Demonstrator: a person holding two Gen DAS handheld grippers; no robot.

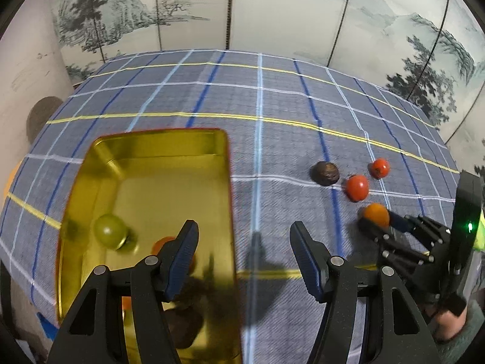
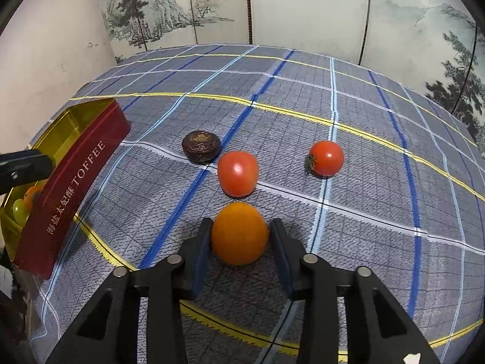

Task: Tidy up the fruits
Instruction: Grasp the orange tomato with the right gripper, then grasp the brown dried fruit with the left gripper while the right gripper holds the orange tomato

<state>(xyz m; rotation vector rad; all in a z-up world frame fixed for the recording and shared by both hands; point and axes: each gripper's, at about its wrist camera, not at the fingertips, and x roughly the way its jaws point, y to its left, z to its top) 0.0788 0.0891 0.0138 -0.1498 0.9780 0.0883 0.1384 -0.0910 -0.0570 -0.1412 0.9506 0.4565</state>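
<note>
An orange fruit (image 2: 239,233) lies on the checked cloth between the pads of my right gripper (image 2: 241,223), which is shut on it; the left wrist view shows the same fruit (image 1: 376,215) and gripper (image 1: 374,227). Just beyond are two red tomatoes (image 2: 238,173) (image 2: 326,157) and a dark wrinkled fruit (image 2: 201,146). My left gripper (image 1: 244,227) is open and empty over the right rim of the gold tin (image 1: 163,132). In the tin lie a green grape (image 1: 109,230), an orange fruit (image 1: 160,244) and a dark fruit (image 1: 185,324), partly hidden by my fingers.
The tin's red outer wall (image 2: 75,182) reads TOFFEE and stands left of the loose fruits. A painted folding screen (image 1: 272,15) closes off the table's far side. A person's hand (image 1: 448,318) holds the right gripper at the lower right.
</note>
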